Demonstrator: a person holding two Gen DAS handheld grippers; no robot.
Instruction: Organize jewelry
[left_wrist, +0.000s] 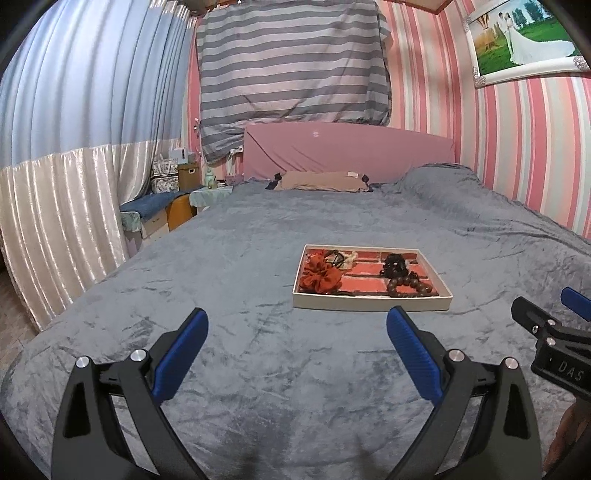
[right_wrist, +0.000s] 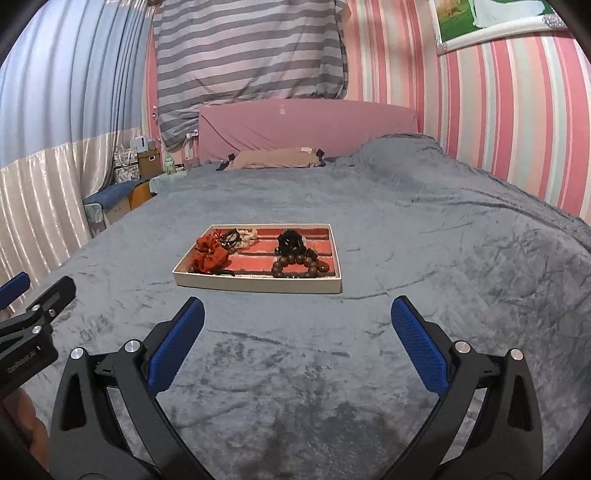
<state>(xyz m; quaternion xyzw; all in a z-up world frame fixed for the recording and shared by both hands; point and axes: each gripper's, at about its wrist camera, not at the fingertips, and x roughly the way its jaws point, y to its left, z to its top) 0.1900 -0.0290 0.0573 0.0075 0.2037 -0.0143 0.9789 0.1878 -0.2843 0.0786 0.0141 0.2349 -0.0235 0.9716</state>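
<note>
A white-rimmed tray (left_wrist: 371, 304) with a red compartment lining lies on the grey bed cover; it also shows in the right wrist view (right_wrist: 258, 286). In it lie an orange-red scrunchie (left_wrist: 319, 275) (right_wrist: 208, 256), black hair ties (left_wrist: 334, 256) (right_wrist: 229, 236), a cream scrunchie (left_wrist: 351, 257) (right_wrist: 248, 233), a black beaded piece (left_wrist: 393, 264) (right_wrist: 290, 240) and a brown wooden bead bracelet (left_wrist: 408, 284) (right_wrist: 299, 266). My left gripper (left_wrist: 297, 323) is open and empty, short of the tray. My right gripper (right_wrist: 297, 312) is open and empty, just in front of the tray.
The bed's grey cover (left_wrist: 258, 369) spreads all around the tray. A tan pillow (left_wrist: 321, 181) and pink headboard (left_wrist: 347, 147) are at the far end. A bedside bench with boxes (left_wrist: 162, 206) stands left. Striped walls close the right side.
</note>
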